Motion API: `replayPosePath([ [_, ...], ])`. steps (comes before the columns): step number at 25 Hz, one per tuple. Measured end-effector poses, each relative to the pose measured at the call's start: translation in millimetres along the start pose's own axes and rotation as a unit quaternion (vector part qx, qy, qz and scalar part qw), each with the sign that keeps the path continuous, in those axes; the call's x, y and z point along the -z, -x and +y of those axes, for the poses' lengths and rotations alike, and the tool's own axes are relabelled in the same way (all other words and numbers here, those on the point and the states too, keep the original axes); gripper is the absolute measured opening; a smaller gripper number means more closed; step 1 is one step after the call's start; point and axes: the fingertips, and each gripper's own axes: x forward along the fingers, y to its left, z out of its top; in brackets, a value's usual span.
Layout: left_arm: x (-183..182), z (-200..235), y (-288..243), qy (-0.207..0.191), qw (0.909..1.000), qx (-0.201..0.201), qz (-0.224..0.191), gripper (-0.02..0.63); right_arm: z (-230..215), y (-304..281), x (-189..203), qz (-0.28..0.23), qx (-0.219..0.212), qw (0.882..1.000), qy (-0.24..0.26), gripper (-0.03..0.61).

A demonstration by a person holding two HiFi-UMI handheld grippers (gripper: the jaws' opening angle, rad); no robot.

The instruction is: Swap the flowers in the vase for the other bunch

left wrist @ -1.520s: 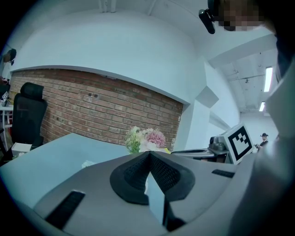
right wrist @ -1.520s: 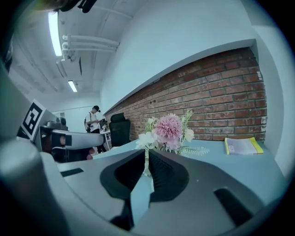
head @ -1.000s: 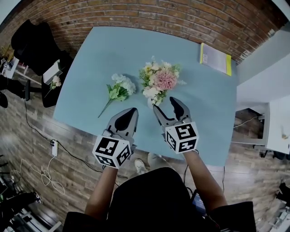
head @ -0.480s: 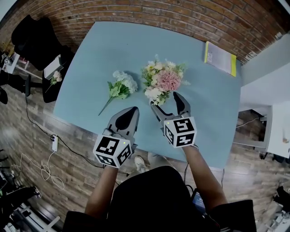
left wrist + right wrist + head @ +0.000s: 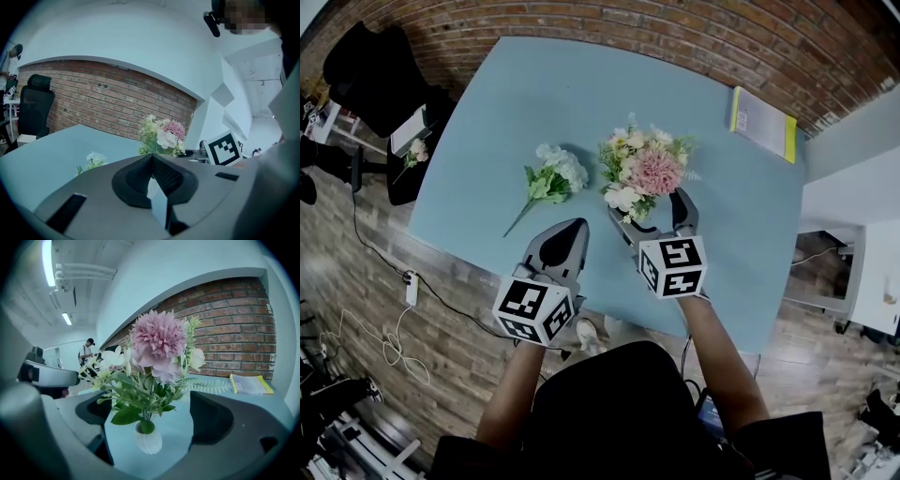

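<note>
A small white ribbed vase (image 5: 149,440) holds a bouquet (image 5: 644,172) of pink, white and yellow flowers on the light blue table (image 5: 516,103). My right gripper (image 5: 648,207) reaches it from the near side. Its jaws are opening and stand either side of the vase and the stems without touching them. In the right gripper view the right gripper (image 5: 149,405) frames the bouquet (image 5: 157,350). The other bunch (image 5: 551,178), white blooms with green leaves, lies flat to the left. My left gripper (image 5: 567,234) is shut and empty, hovering near the table's front edge below that bunch (image 5: 93,160).
A yellow book (image 5: 762,123) lies at the table's far right corner. A black chair (image 5: 370,80) and a small stand with flowers (image 5: 412,150) are left of the table. Brick wall runs behind. A person (image 5: 86,352) stands far off.
My right gripper has moved forward to the vase and its jaws have spread wider, now straddling it. The left gripper has stayed put and shut.
</note>
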Motion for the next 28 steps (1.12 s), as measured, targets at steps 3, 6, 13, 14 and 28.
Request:
replayPosePath([
  [3, -1.9, 2.1, -0.6, 0.001, 1.0000, -0.004, -0.002, 0.003, -0.3, -5.8, -4.1, -0.003, -0.001, 1.000, -0.001, 0.492],
  [6, -2.3, 4.6, 0.0, 0.000, 1.0000, -0.005, -0.001, 0.003, 0.2, -12.0, -7.1, -0.005, -0.001, 1.000, 0.001, 0.491],
  [13, -0.6, 13.6, -2.2, 0.006, 1.0000, -0.008, 0.001, 0.003, -2.0, -19.1, -12.5, -0.007, 0.006, 1.000, 0.004, 0.489],
  [14, -0.3, 13.3, -3.2, 0.006, 1.0000, -0.007, 0.002, 0.003, -2.9, -19.1, -13.3, -0.008, 0.007, 1.000, 0.006, 0.489],
  [28, -1.2, 19.5, 0.1, 0.011, 0.9999, -0.001, -0.002, 0.003, -3.8, -17.7, -14.9, -0.005, 0.028, 0.999, 0.024, 0.402],
])
